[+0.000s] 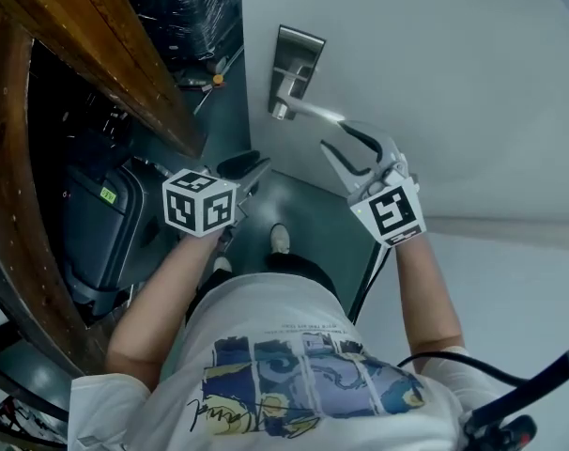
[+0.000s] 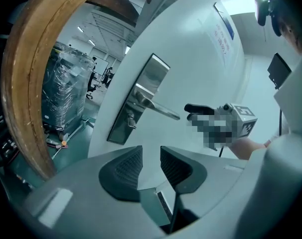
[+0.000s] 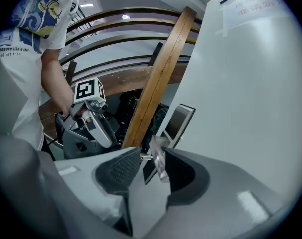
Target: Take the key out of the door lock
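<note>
On the white door [image 1: 435,73] sits a steel lock plate [image 1: 299,59] with a lever handle [image 1: 308,111]. In the left gripper view the key [image 2: 129,118] sticks out of the lock plate [image 2: 141,96] just below the lever handle [image 2: 158,108]. My right gripper [image 1: 336,139] stands open, its tips just short of the handle's free end. In the right gripper view the handle [image 3: 158,158] shows in the gap of the open right gripper [image 3: 151,171], untouched. My left gripper [image 1: 252,172] hangs lower and left of the lock. In its own view the left gripper [image 2: 151,166] is open with nothing between its jaws.
A curved wooden rail [image 1: 97,54] runs along the left, close to the door's edge. Below it stand a dark case [image 1: 97,224] and a wrapped pallet [image 2: 64,93] on the green floor. The person's feet [image 1: 280,240] are right under the lock.
</note>
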Tool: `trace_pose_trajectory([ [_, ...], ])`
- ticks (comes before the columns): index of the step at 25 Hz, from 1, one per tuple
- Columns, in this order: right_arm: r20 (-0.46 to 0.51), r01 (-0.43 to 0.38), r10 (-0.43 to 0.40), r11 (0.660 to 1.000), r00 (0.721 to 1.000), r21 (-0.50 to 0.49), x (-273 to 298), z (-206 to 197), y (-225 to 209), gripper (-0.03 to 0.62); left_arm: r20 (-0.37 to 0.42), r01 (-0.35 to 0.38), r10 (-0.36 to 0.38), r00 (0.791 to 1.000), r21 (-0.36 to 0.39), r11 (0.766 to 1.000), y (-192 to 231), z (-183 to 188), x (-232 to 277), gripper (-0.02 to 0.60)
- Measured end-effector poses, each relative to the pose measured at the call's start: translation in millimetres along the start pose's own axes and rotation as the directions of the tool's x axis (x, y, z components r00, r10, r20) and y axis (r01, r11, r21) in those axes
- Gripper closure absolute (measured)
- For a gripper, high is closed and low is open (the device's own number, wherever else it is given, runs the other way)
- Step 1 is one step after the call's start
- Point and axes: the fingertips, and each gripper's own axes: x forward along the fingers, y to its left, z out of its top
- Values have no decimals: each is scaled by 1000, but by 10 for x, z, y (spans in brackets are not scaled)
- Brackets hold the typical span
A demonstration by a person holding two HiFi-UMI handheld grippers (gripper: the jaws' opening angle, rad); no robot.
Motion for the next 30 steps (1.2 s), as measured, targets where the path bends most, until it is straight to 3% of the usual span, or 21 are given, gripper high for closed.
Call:
trace_pose_trajectory([
  [5,-9,-81,81,995,997,-64,309,-112,-117,425,17,-57,58,998,-65,996,250,62,279,439],
  [9,-7,-159,159,984,987,-80,507,-157,-129,427,71,-48,62,996,-180,983,413,208,438,420],
  [17,10,-253,255,963,967,-88,613,-188,-41,474,171,87,-20,985,-393,915,508,301,732,416],
  [20,20,-258,260,963,965,-79,616,-182,-39,474,221,165,-67,973,-461,872,517,323,808,425],
  [25,22,-269,271,959,962,-89,622,-186,-38,476,344,326,-141,928,-571,754,487,400,880,492],
  [28,21,-267,269,961,963,-78,619,-185,-35,476,388,369,-141,911,-611,701,507,421,895,549],
  [30,22,-268,271,960,962,-77,618,-185,-35,476,403,385,-139,905,-633,671,520,409,909,551],
])
